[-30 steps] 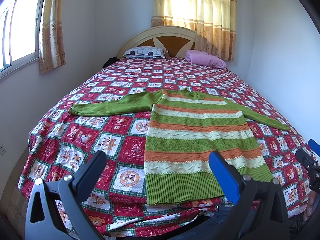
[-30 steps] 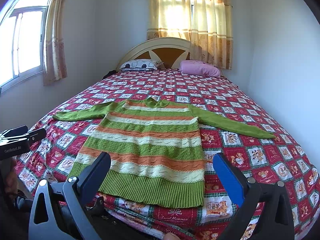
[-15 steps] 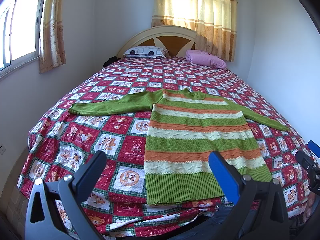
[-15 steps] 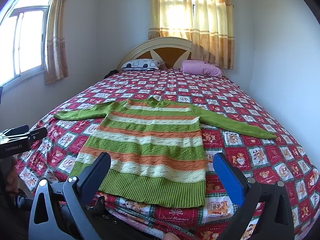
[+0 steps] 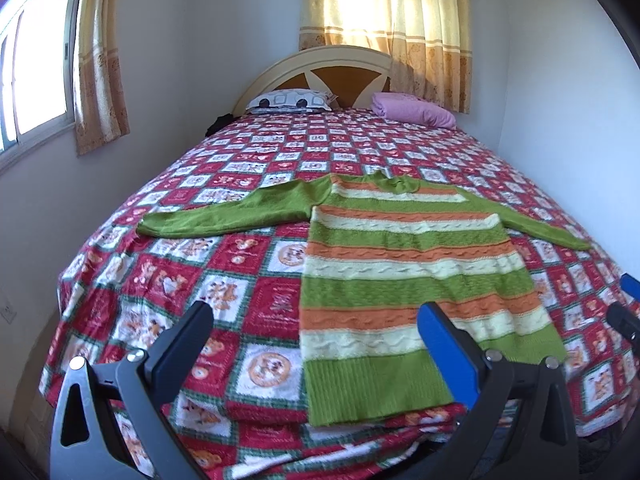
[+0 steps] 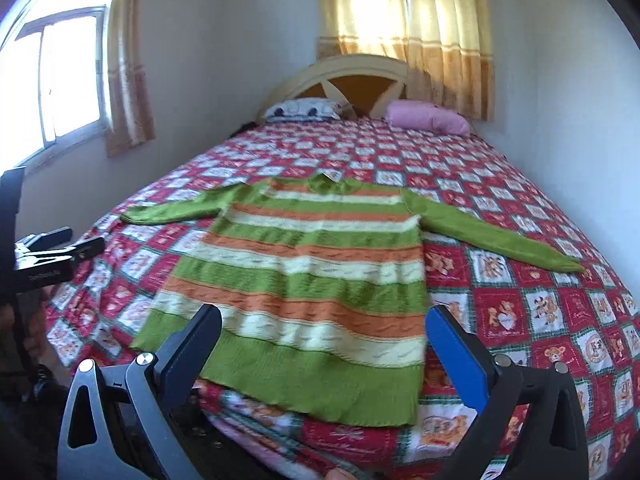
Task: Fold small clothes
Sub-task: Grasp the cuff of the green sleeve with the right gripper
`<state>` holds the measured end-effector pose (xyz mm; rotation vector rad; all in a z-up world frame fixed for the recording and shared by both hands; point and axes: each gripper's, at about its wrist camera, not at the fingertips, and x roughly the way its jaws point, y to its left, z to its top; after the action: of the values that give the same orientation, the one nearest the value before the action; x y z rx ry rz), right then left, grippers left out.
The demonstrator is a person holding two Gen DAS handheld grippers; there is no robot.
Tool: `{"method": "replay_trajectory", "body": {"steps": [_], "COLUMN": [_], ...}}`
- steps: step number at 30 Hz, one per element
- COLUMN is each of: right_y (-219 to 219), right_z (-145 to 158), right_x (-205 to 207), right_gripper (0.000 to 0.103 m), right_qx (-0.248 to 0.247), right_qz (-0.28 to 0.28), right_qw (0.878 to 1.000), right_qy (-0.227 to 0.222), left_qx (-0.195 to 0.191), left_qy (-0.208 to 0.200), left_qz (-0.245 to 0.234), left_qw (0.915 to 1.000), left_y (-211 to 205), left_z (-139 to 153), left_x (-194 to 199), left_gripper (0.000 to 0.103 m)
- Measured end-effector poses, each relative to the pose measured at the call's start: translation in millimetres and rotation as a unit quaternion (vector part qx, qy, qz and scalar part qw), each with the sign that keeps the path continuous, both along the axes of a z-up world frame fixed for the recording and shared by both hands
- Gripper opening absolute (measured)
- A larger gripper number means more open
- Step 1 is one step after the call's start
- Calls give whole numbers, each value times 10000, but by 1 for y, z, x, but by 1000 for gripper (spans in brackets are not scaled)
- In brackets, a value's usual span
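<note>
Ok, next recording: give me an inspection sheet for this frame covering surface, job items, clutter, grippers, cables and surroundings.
Surface: bed with a red patchwork bedspread, smooth.
Job's things: one striped green sweater lying flat near the foot edge, both sleeves spread out, not yet folded.
Clutter: patterned pillow and pink pillow at the headboard, apart from the sweater.
Grippers: left hand-held gripper open, holding nothing, at the foot of the bed; right hand-held gripper open, holding nothing, likewise.
Cables: nothing seen.
Surroundings: window on the left wall, yellow curtains behind the headboard, plain wall on the right.
</note>
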<state>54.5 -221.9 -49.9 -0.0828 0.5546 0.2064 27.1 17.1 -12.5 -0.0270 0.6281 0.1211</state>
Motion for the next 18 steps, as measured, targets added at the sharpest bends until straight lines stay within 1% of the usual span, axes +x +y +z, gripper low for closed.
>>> {"method": "replay_trajectory", "body": {"steps": [2, 4, 6, 7, 9, 13, 15, 18], "right_y": [-22, -52, -85, -99, -125, -187, -221, -266], "right_z": [-4, -8, -10, -10, -11, -13, -16, -23], "right_x": [21, 44, 65, 71, 87, 121, 139, 162], "right_gripper": [102, 102, 102, 102, 102, 102, 102, 98], "right_qx": [61, 155, 394, 472, 606, 978, 1150, 1403], "right_qz": [-310, -738, -1091, -1233, -1457, -2024, -2364, -2781], "right_qw": [9995, 9969, 9926, 9903, 9858, 9712, 9608, 9456], "right_qy": [69, 202, 355, 433, 570, 793, 877, 935], "left_qx": [273, 497, 604, 635, 538, 571, 640, 628], "left_qy": [25, 91, 115, 206, 335, 527, 558, 513], "left_qz": [-18, -18, -23, 38, -11, 23, 31, -40], "left_qw": [9996, 9987, 9981, 9978, 9980, 9970, 9964, 9967], "left_y": [1, 3, 7, 10, 13, 14, 13, 12], "left_z": [-6, -14, -20, -23, -30, -44, -47, -50], "left_x": [16, 38, 57, 69, 92, 139, 157, 188], "left_gripper": [103, 103, 103, 103, 103, 103, 103, 103]}}
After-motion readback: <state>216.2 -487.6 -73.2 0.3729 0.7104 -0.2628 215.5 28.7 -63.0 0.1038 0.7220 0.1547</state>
